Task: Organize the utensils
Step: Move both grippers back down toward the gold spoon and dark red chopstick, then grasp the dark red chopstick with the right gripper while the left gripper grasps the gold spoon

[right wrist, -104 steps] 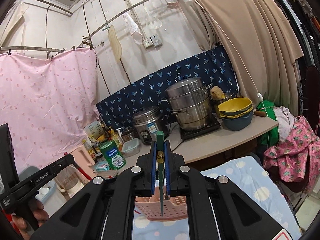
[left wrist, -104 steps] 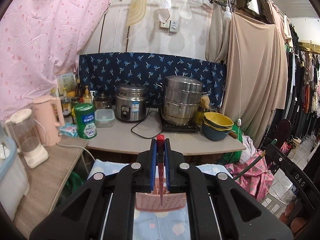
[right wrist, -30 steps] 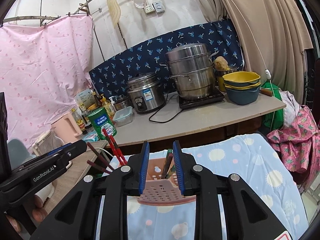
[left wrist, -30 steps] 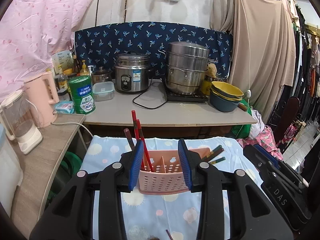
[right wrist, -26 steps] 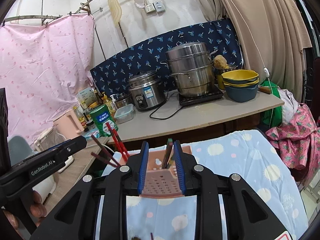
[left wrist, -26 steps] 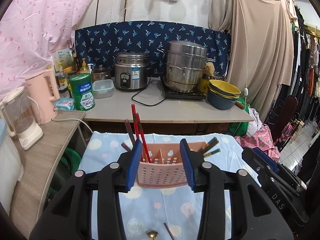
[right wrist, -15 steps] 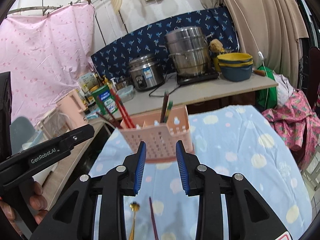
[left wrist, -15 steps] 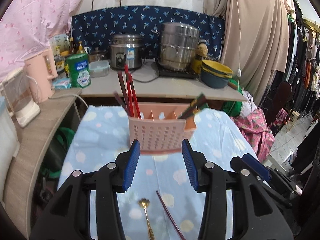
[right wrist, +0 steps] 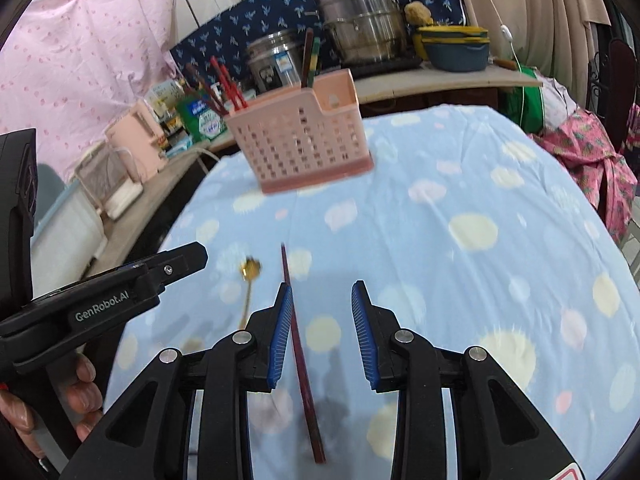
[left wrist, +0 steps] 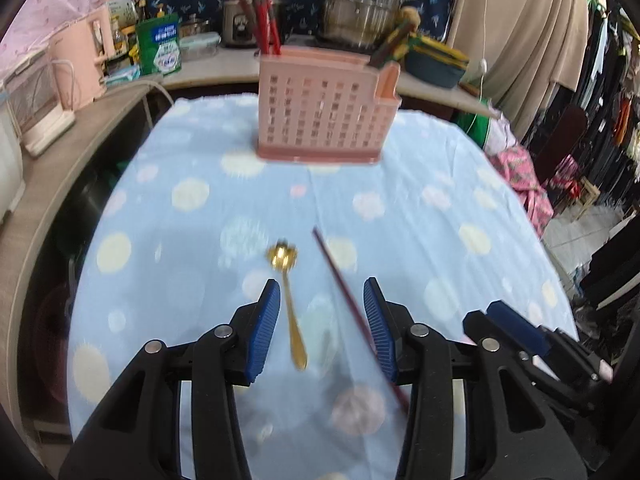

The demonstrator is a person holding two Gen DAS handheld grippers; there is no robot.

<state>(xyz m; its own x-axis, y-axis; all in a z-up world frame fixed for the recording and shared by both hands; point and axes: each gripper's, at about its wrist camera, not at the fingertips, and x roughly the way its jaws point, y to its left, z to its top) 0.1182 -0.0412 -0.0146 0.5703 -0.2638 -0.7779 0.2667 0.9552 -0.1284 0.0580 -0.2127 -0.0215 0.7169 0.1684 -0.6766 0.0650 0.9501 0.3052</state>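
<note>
A pink slotted utensil caddy (left wrist: 325,114) stands on the blue dotted tablecloth (left wrist: 420,208), with red chopsticks (left wrist: 264,16) in its left end and dark and green ones (left wrist: 394,42) in its right end. It also shows in the right wrist view (right wrist: 298,142). A gold spoon (left wrist: 289,296) and a dark red chopstick (left wrist: 346,292) lie on the cloth. My left gripper (left wrist: 320,316) is open and empty above them. My right gripper (right wrist: 322,328) is open and empty, with the chopstick (right wrist: 298,344) by its left finger; the spoon (right wrist: 248,284) lies further left.
A counter behind the table holds a steel steamer pot (left wrist: 360,4), a rice cooker (right wrist: 276,62), stacked bowls (right wrist: 454,48), a green canister (left wrist: 159,48) and a pink kettle (left wrist: 76,64). The left gripper's body (right wrist: 100,300) is at the right view's left. Clothes hang at right.
Both grippers let go of their chopsticks into the caddy and opened. They then pulled back and dropped low over the cloth, bringing the spoon and the loose chopstick into view.
</note>
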